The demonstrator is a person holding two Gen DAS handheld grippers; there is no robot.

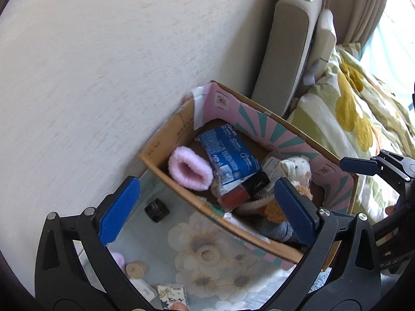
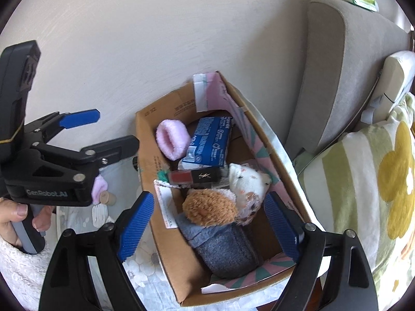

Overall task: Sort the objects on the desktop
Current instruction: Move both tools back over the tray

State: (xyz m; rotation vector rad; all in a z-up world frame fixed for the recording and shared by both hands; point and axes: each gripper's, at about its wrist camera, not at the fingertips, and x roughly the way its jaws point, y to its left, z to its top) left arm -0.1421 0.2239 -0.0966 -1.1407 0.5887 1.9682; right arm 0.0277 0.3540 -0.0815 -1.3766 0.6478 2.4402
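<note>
Left wrist view first: our left gripper (image 1: 207, 212) hovers with jaws spread wide and nothing between them, one blue pad over the bench's floral cloth (image 1: 207, 280), the other over the open cardboard box with pink-and-teal printed flaps (image 1: 166, 160). Left out on the cloth we see a small black round jar (image 1: 156, 210), a pale ring of tape (image 1: 205, 254), a tan wooden disc (image 1: 136, 269) and a little patterned carton (image 1: 172, 294) near the bottom edge. Over on the right wrist view, our right gripper (image 2: 207, 225) is also released, jaws wide apart above the box's near end and grasping nothing. Inside the box we've got a fluffy pink sock (image 2: 172, 138) against the far wall, a blue printed packet (image 2: 207, 142) just beside it, a red and black lipstick box (image 2: 197, 176) lying across the middle, a white plush toy with an orange fuzzy patch (image 2: 246, 184), and a grey-blue fleece slipper (image 2: 223, 248) at the near end, the plush resting on it. Off to the right sits a yellow-flowered quilt (image 2: 376, 181).
</note>
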